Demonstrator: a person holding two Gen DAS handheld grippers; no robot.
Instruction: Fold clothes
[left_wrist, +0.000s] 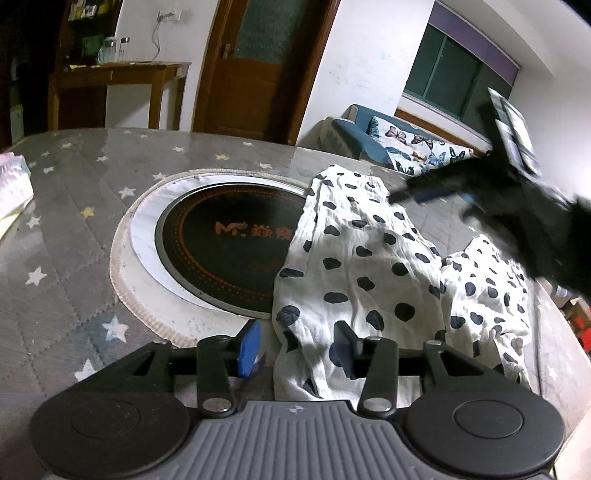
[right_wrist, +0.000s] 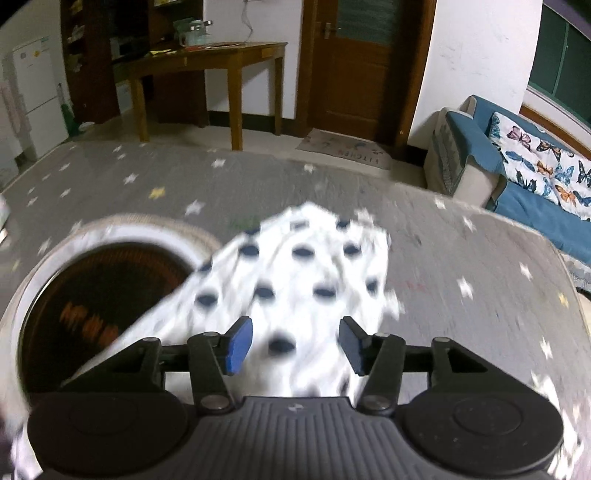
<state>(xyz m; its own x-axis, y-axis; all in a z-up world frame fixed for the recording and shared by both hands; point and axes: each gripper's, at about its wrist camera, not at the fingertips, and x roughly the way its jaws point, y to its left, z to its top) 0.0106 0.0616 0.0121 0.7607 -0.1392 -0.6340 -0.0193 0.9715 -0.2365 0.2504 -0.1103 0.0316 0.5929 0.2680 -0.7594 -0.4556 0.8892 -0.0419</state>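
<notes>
Listing by item, tool first:

Left gripper (left_wrist: 297, 349): jaws spread wide, clamping nothing; the near hem of the garment lies between and under the blue-padded fingers (left_wrist: 248, 347); contact cannot be confirmed.

Right gripper (right_wrist: 295, 345): jaws parted, nothing held; hovers over the cloth. In the left wrist view it shows as a dark blur (left_wrist: 491, 206) above the far right part of the cloth.

Garment (left_wrist: 362, 266): white cloth with dark blue spots, rumpled, spread lengthwise away from both grippers; its left edge overlaps the round cooktop; motion-blurred in the right wrist view (right_wrist: 295, 266).

Cooktop (left_wrist: 221, 251): black round plate set in the table, white ring around it; orange logo "M" plus partly covered characters.

Table cover (left_wrist: 74, 229): grey quilted, star print.

Doormat (right_wrist: 345, 147): lettering, possibly "KITCHEN", seen upside down.

Sofa (right_wrist: 532, 192): blue, butterfly-print throw.
</notes>
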